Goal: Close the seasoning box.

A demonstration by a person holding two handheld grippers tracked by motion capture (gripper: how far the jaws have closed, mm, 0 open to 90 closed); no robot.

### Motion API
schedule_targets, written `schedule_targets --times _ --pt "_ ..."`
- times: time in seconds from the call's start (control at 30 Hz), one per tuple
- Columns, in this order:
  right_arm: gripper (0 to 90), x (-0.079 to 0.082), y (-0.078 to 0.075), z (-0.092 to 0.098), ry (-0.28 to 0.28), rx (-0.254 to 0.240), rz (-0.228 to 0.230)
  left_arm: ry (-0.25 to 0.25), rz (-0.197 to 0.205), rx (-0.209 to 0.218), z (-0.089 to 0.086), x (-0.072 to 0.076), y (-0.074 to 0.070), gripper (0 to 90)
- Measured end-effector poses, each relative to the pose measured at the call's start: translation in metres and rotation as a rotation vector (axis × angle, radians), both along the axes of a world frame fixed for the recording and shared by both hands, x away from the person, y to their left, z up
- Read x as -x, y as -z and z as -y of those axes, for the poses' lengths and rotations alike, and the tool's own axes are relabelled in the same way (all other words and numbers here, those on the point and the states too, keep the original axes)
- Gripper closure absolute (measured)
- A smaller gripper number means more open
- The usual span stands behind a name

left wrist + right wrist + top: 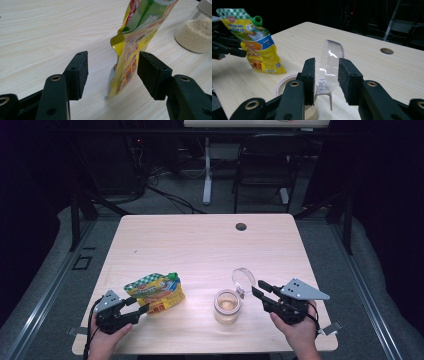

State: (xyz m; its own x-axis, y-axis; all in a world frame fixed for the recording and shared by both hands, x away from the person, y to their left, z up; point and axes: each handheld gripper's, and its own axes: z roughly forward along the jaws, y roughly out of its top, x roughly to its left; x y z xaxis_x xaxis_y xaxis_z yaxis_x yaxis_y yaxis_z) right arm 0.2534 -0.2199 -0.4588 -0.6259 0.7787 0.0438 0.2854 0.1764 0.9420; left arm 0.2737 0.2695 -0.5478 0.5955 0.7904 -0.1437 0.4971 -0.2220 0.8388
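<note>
Left of the glass jar [227, 306], the crinkled foil spout pouch [155, 292] stands on the pale wood-grain desk [200, 245], its top cut off in the left gripper view. Left gripper [112, 72] jaws spread around its lower edge (not pressing). Right gripper [326, 81] jaws flank the jar's clear hinged lid [332, 65]; contact is unclear.

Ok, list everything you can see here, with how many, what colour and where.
table: one, light wood, centre of the high view.
pouch: one, yellow with green cap, upright at front left, lower edge between the left tool's jaws.
jar: one, clear glass with pale grains, front centre.
lid: one, clear, hinged open above the jar, between the right tool's jaws.
cable hole: one, dark, far side of the table.
chair: one, black, behind the table.
left tool: one, black, open.
right tool: one, black, around the lid.
</note>
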Motion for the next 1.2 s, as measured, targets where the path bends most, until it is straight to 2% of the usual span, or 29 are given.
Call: schedule_targets --times 0.27,0.43,0.6,0.73,1.2 --pt "65.1 -0.007 0.008 0.005 0.031 -0.024 -0.032 0.007 -0.002 -0.014 0.001 0.001 0.0 42.3" --pt "62.0 -0.011 0.016 0.0 0.023 -0.008 -0.054 0.006 -0.001 -0.02 0.0 0.001 0.001 42.3" --pt "59.8 -0.015 0.021 -0.003 0.026 0.001 -0.058 0.005 -0.002 -0.02 -0.001 0.002 0.001 42.3" --pt "59.8 -0.016 0.025 -0.002 0.028 -0.014 -0.074 0.0 -0.003 -0.019 -0.001 0.002 0.001 42.3" --pt "63.7 -0.019 0.03 -0.005 0.02 -0.001 -0.083 0.001 -0.007 -0.031 0.0 0.002 0.001 42.3"
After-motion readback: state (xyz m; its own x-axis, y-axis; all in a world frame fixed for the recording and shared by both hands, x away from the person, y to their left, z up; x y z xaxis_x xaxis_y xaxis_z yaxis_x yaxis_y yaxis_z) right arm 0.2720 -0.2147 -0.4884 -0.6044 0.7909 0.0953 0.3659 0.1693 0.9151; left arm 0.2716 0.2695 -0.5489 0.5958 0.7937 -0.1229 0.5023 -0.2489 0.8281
